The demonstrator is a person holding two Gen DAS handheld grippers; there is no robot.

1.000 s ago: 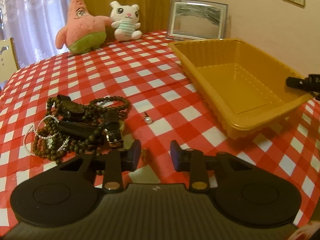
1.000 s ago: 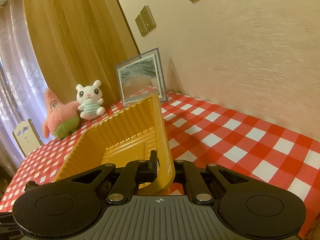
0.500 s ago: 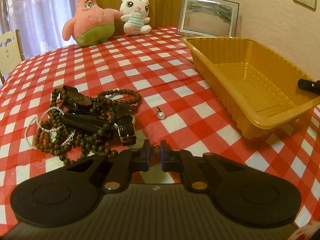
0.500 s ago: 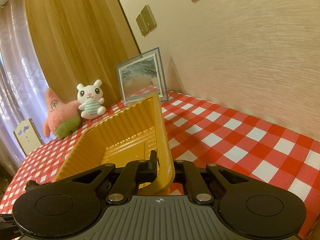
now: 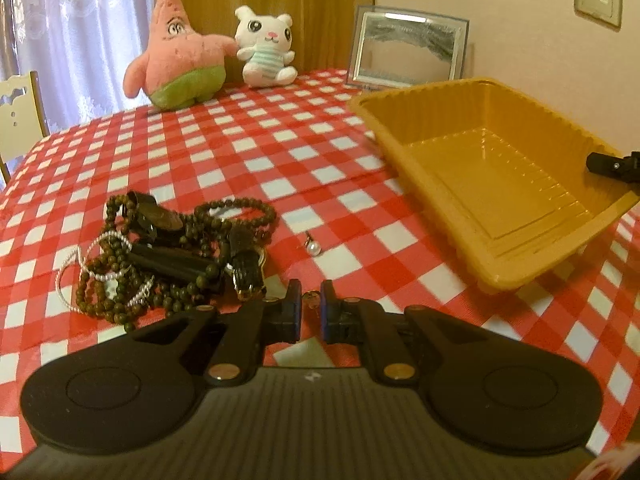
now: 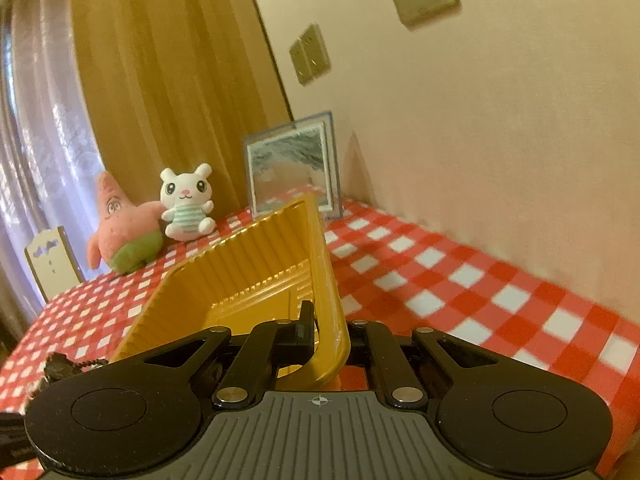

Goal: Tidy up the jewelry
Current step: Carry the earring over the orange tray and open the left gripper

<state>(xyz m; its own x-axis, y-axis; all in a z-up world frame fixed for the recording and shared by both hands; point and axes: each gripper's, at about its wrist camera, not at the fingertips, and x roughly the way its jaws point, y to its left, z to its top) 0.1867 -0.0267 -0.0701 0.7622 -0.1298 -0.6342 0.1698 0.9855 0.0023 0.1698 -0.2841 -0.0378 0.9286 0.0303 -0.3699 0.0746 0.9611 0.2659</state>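
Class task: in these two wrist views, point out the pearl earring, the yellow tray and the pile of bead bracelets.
pearl earring (image 5: pixel 315 249): left wrist view, on the white pearl.
yellow tray (image 5: pixel 496 178): left wrist view, on its bare floor.
pile of bead bracelets (image 5: pixel 176 258): left wrist view, on the tangle's middle.

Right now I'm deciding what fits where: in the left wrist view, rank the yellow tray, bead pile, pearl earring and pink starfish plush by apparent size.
1. yellow tray
2. bead pile, nearer the camera, so unsure against the next
3. pink starfish plush
4. pearl earring
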